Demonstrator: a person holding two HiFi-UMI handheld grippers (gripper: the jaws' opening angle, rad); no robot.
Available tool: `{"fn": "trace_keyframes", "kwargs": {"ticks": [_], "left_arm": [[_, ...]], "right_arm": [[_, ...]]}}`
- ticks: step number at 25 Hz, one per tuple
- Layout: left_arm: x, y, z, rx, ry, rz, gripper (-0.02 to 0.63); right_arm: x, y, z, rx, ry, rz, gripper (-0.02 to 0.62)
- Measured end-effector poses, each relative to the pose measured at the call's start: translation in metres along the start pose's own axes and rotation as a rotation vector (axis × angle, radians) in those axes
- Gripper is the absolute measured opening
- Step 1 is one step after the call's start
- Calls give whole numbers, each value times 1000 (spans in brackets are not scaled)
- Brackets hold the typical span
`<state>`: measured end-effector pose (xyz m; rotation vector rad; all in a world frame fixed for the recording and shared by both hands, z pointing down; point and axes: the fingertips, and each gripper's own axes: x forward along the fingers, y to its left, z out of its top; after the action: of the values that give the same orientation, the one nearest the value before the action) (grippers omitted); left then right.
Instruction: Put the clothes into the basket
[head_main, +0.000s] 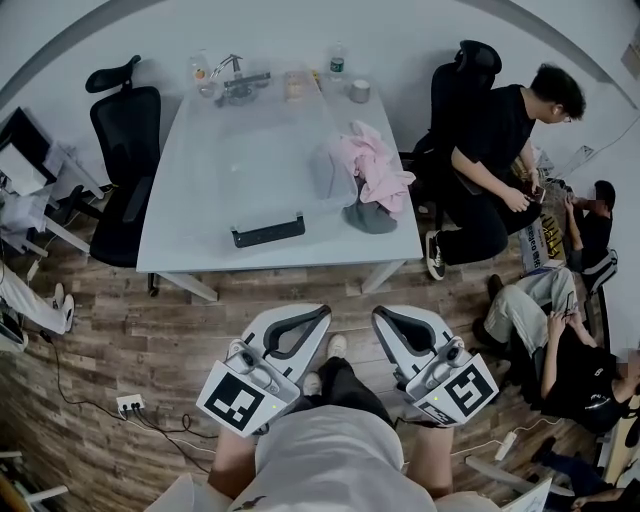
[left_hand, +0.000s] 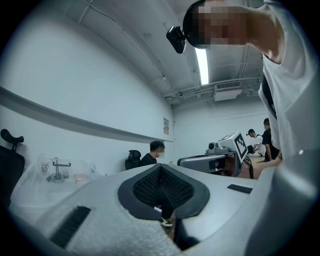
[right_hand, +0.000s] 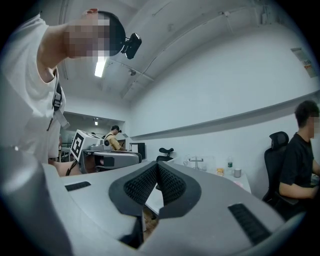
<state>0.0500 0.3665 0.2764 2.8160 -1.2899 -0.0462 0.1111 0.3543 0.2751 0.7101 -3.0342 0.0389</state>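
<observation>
Table (head_main: 200, 200) holds clothes (head_main: 375, 165); office chair (head_main: 125, 140) and seated person (head_main: 495, 150) flank it.

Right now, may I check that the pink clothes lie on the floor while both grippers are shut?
Not quite: the head view shows the pink clothes on the table, not the floor. Left gripper and right gripper are indeed shut.

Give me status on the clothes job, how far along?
Done: nothing, the clothes lie heaped on the table. In hand: nothing, the left tongs and right tongs are shut and empty, short of the table. Left: every piece to be picked up and moved.
</observation>
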Motion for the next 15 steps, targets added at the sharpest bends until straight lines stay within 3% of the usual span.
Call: {"fn": "trace_keyframes", "kwargs": {"ticks": [15], "left_arm": [[86, 67, -3, -1, 23, 58, 6]], "right_arm": [[47, -101, -1, 10, -2, 76, 5]]}}
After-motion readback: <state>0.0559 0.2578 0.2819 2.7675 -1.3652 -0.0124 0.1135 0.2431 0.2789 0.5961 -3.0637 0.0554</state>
